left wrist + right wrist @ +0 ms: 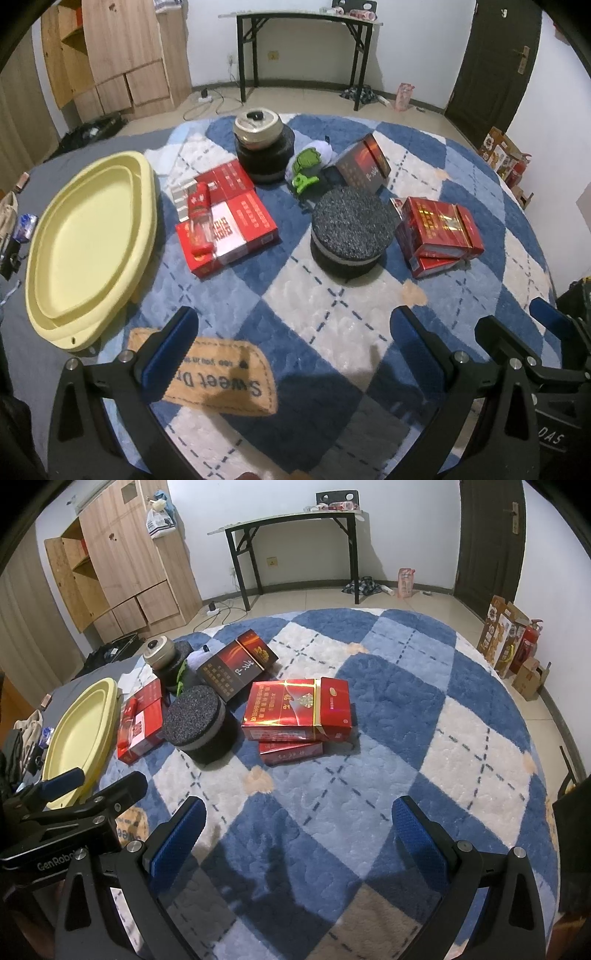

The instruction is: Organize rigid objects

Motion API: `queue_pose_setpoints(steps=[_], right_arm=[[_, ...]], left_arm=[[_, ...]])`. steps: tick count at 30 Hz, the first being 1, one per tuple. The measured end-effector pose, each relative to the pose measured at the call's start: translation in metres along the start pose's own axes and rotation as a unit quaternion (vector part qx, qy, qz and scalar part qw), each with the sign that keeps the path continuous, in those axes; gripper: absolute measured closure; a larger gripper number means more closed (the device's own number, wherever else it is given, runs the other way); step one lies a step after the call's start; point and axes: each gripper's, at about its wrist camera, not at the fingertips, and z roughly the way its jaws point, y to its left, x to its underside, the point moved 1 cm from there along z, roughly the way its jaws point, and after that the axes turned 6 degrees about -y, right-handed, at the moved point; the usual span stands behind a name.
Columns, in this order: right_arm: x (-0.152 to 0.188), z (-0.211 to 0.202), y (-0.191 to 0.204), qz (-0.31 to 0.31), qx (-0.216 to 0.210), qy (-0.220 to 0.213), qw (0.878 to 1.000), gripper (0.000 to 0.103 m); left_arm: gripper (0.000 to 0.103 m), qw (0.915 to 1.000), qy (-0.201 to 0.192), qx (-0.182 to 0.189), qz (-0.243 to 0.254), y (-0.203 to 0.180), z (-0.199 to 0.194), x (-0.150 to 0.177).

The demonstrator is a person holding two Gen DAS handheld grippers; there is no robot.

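On the blue-and-white checked rug (332, 317) lie a yellow oval basin (88, 240), flat red boxes (236, 221) with a red bottle (199, 218) on top, and a black foam disc (349, 232). Behind them are a lidded jar (258, 127) on a second disc, a green clip (304, 181), a dark box (364, 164) and stacked red cartons (439, 232). My left gripper (295, 332) hovers open over bare rug in front of them. My right gripper (301, 819) is also open and holds nothing, with the red cartons (295, 709) ahead of it.
The rug covers a raised round surface whose edge curves off on the right. Beyond it stand a black folding table (295, 520), a wooden wardrobe (122, 565), a dark door (487, 535), and cardboard boxes with a fire extinguisher (530, 638).
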Motion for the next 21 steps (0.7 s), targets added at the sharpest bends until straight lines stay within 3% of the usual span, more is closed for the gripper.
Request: queue_pose_setpoints(steps=[21], right_arm=[[0.0015, 0.0026, 0.0000, 0.001, -0.003, 0.006, 1.000, 0.001]], left_arm=[[0.000, 1.0000, 0.002, -0.005, 0.001, 0.0007, -0.0026, 0.0000]])
